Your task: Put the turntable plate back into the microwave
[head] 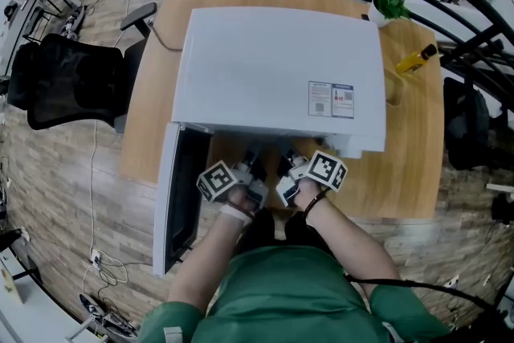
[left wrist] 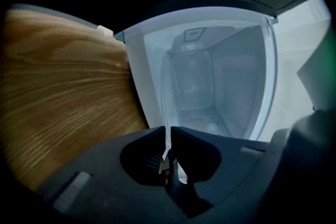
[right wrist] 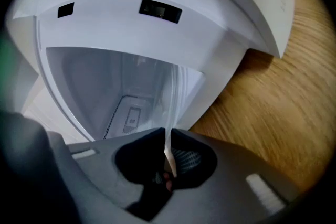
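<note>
Head view: the white microwave [head: 273,76] stands on the wooden tabletop [head: 405,181] with its door [head: 173,197] swung open to your left. Your left tongs [head: 254,169] and right tongs [head: 286,168] sit side by side at the mouth of the opening; what they hold cannot be distinguished from here. Left gripper view: the left tongs [left wrist: 169,136] are closed to a narrow slit on the rim of the glass turntable plate [left wrist: 167,97], which is seen edge-on and reaches into the cavity [left wrist: 215,86]. Right gripper view: the right tongs [right wrist: 168,136] are pinched likewise on the same plate [right wrist: 173,97]. The cavity shows bare walls and floor; nothing else is seen inside, and no roller ring or hub can be made out. Recommendation: hold both grips level with each other, carry the plate in flat, centre it over the floor, and set it down before either pair lets go. An uneven release risks a tilt or a drop.
</note>
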`<state>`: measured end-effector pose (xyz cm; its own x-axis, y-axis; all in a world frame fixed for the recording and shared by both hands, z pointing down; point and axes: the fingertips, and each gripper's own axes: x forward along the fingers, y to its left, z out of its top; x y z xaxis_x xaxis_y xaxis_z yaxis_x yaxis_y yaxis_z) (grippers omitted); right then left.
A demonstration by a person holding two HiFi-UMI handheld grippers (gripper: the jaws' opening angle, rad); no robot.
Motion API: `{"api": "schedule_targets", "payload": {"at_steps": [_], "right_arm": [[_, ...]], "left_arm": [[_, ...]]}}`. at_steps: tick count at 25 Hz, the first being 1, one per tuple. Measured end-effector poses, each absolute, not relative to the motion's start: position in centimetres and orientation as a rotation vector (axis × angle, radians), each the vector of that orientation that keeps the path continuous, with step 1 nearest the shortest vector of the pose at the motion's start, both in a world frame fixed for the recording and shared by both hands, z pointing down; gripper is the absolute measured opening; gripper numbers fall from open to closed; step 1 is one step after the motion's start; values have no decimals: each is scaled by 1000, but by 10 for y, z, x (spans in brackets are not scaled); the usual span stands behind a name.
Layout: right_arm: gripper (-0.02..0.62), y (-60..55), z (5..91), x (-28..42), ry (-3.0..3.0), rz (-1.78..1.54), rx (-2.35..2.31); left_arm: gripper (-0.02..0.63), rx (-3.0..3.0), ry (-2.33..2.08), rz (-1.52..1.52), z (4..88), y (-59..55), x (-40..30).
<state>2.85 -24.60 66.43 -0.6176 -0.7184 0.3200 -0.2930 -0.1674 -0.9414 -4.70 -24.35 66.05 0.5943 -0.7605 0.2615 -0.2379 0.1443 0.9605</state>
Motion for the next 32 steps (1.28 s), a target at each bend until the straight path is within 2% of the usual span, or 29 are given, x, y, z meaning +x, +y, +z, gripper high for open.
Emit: {"api": "schedule_targets", "payload": {"at_steps": [4, 6, 32], "right_arm": [[78, -247, 662, 36, 1816, -1793, -1232], [34, -249, 662, 36, 1824, -1796, -1243], [28, -272, 657, 32, 1827, -1799, -1264]], "left_arm": [[37, 1407, -935, -473, 661, -251, -51], [37, 1400, -940, -481, 661, -253, -53], [37, 1431, -944, -473, 657, -274, -56]]}}
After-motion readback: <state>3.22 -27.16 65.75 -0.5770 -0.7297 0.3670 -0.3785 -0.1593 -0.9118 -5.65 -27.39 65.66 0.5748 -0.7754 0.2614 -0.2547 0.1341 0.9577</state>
